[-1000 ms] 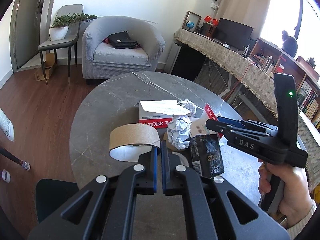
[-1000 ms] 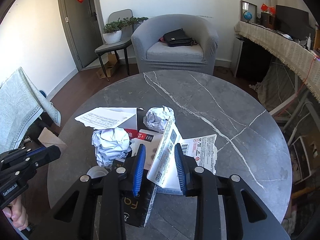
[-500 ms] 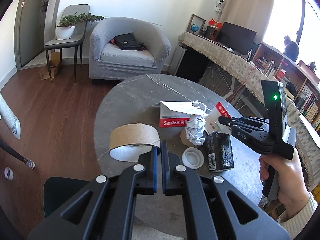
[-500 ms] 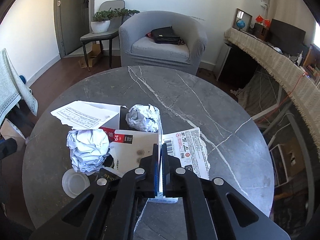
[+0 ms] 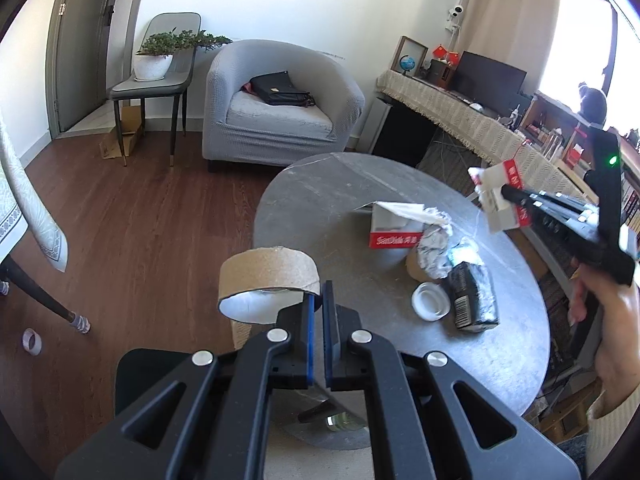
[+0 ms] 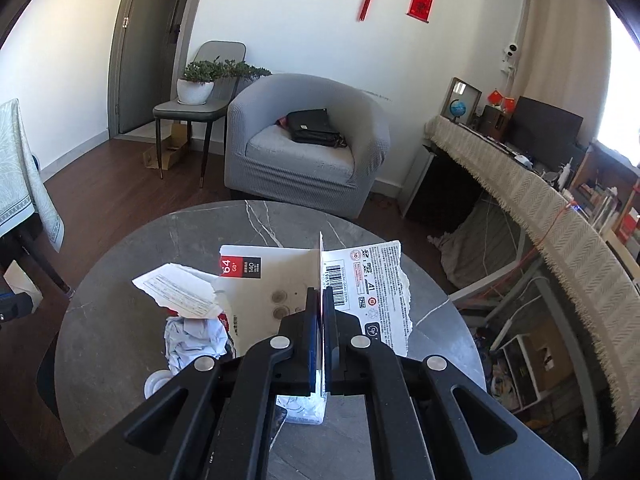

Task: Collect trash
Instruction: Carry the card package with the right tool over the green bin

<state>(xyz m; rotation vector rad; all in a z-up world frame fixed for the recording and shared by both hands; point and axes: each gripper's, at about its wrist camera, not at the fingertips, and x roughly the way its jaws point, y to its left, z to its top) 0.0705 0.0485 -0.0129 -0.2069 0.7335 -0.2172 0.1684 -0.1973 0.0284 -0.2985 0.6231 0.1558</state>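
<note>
Holding both loads clear of the table, you are mid-collection.

Left wrist view: your left gripper [image 5: 317, 312] has its jaws nearly closed on the wall of the cardboard tape core [image 5: 269, 276], which hangs out over the wooden floor [image 5: 152, 224], left of the round table [image 5: 320, 200]. Far right, your right gripper [image 5: 505, 192] pinches the torn card packaging [image 5: 502, 196] in the air above the table's far side. Left on the table: the SanDisk box [image 5: 394, 228], crumpled paper [image 5: 434, 248], white lid [image 5: 430, 302] and black wrapper [image 5: 472, 296].

Right wrist view: jaws closed tight on the fold of the torn card packaging [image 6: 372, 280], its two leaves splayed left and right of the pads. A paper scrap [image 6: 180, 292] and crumpled paper [image 6: 196, 338] lie below on the table.

Risks, as judged: the core is held by one thin wall only, so a fast swing may twist it out. The card is gripped on an edge, so it may slide or tear further if it snags. No bin is visible, so drop placement is unverified.
</note>
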